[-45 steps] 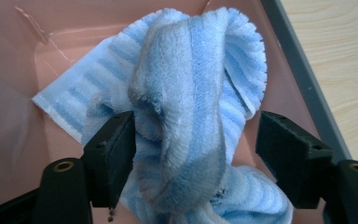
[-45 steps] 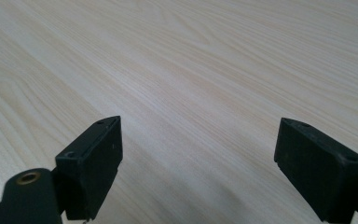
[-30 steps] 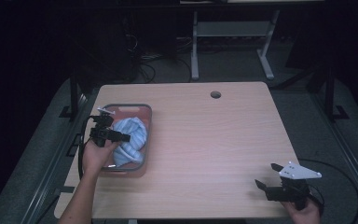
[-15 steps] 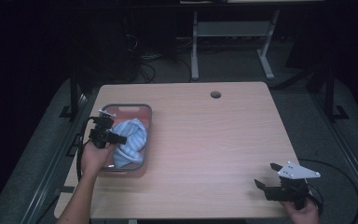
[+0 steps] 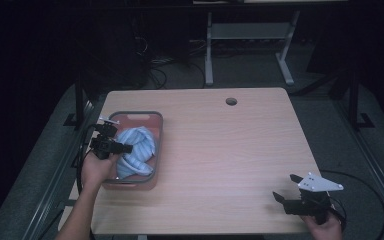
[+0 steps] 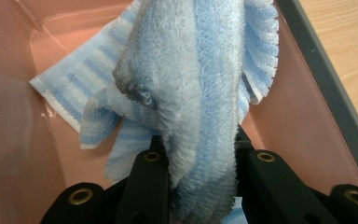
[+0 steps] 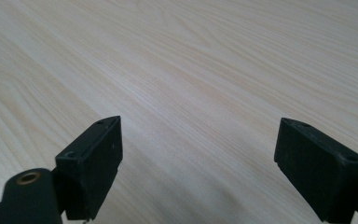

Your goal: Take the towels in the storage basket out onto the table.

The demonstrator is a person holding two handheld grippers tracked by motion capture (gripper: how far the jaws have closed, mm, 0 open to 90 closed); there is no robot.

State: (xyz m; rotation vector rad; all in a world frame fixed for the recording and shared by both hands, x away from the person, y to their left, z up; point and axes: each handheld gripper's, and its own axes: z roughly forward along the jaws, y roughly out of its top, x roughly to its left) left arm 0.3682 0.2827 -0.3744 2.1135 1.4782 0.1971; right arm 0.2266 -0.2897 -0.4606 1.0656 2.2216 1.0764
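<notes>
A blue-and-white striped towel (image 5: 136, 150) lies bunched in a pink basin with a grey rim (image 5: 159, 134) at the table's left side. My left gripper (image 5: 125, 148) reaches into the basin from its left. Its jaws have just been closing and are now shut on a thick fold of the towel (image 6: 200, 93), which fills the gap between the left gripper's (image 6: 196, 144) black jaws. The basin's pink wall (image 6: 9, 116) shows behind it. My right gripper (image 5: 284, 186) rests low at the table's near right corner, open, and in its own view the right gripper (image 7: 198, 149) has just bare wood between its jaws.
The wooden table (image 5: 230, 150) has a round cable hole (image 5: 231, 101) near its far edge. A metal stand (image 5: 250, 35) and cables sit on the dark floor behind the table. A cable trails from each gripper.
The left gripper's jaws have come together on the towel, with the hand shifting only slightly over the basin. The right hand and its gripper have stayed put.
</notes>
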